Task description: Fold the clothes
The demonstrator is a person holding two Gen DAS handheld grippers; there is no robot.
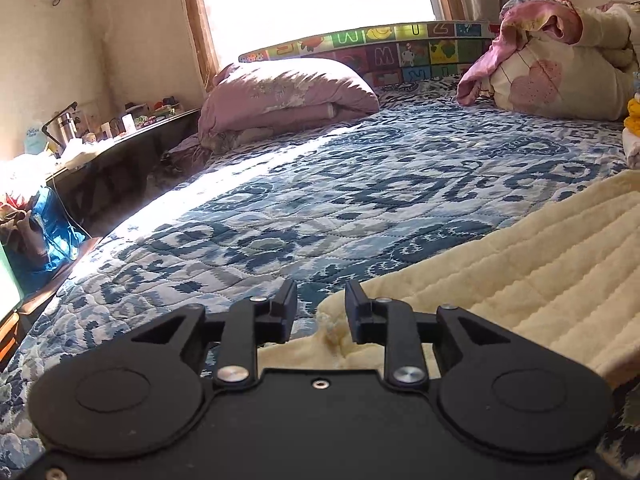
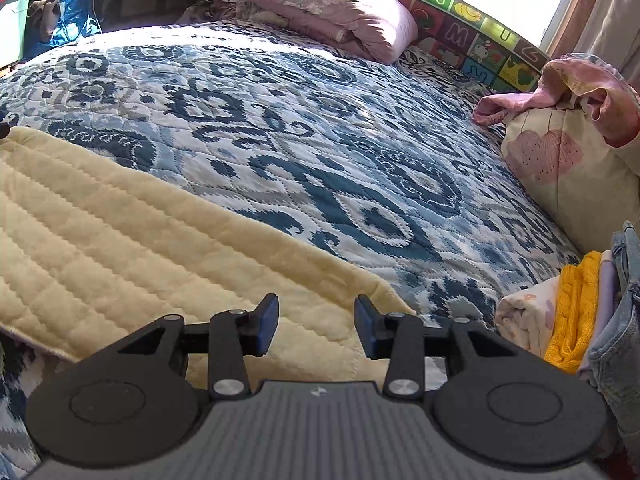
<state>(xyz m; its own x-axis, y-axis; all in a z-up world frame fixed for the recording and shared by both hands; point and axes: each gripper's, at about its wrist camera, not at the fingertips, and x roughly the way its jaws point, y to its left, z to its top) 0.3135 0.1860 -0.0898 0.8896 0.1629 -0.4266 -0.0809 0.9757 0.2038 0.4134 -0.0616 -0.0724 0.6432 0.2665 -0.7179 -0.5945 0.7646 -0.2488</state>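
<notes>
The left gripper (image 1: pixel 321 307) has its jaws parted with nothing between them, poised over a corner of the cream quilted garment (image 1: pixel 520 264); the right gripper (image 2: pixel 316 326) likewise stands with jaws apart and empty, above the garment's other corner (image 2: pixel 120 240); the cream piece lies flat on the near part of the bed, on a blue patterned bedspread (image 2: pixel 320 132); to the right sits a stack of folded clothes (image 2: pixel 572 320); farther off rest a pink folded duvet (image 1: pixel 288 96) and a cream bundle (image 1: pixel 560 76).
</notes>
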